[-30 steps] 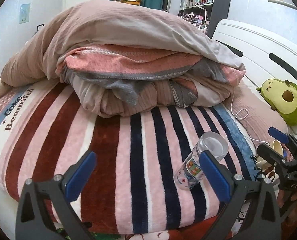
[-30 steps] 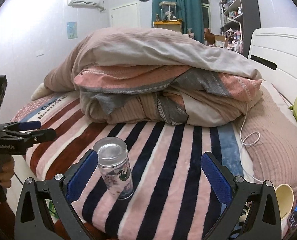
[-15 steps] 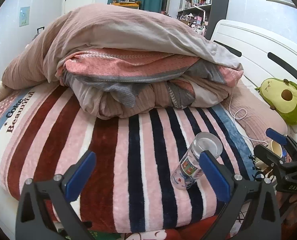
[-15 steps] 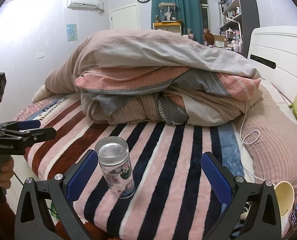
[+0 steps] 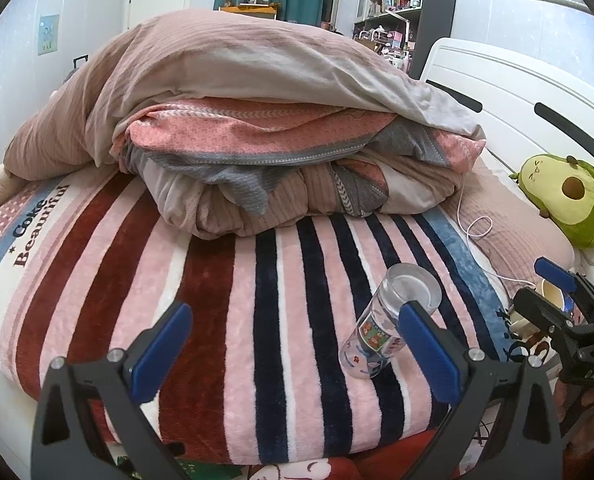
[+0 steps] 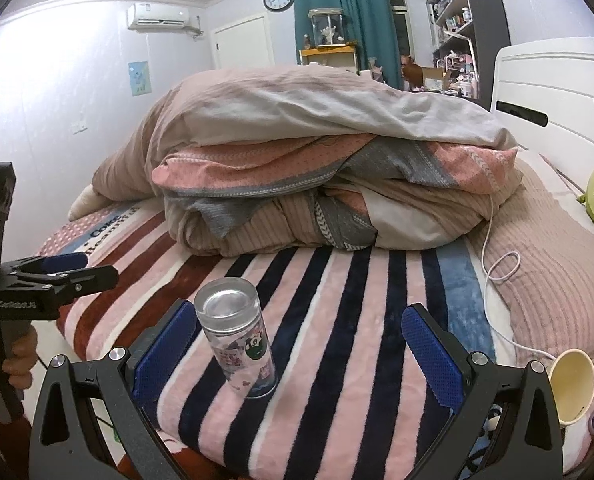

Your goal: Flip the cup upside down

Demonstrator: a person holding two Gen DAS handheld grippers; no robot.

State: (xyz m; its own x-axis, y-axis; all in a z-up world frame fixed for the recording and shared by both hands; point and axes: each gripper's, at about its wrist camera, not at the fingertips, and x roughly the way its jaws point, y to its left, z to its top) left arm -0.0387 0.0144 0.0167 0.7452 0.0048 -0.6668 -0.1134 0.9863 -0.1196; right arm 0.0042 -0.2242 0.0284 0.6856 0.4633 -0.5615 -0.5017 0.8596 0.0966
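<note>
The bed (image 5: 97,280) fills both views, its striped blanket (image 6: 337,320) cut off at the near edge. A heap of quilts (image 5: 257,120) hides the far half of the bed. At 3 o'clock in the left wrist view lies an avocado plush (image 5: 565,196); the right wrist view shows only a sliver of it. The glass cup (image 6: 237,344) stands on the blanket at about 6 o'clock, flat end up, tilted a little; whether its mouth is down is hard to make out. The left gripper (image 5: 293,348) has its fingers spread wide, the right-hand finger overlapping the cup in its view. The right gripper (image 6: 297,344) is likewise spread wide, the cup just beside its left-hand finger, touching or not I cannot tell. A cream cup (image 6: 573,388) at 4 o'clock is partly hidden.
</note>
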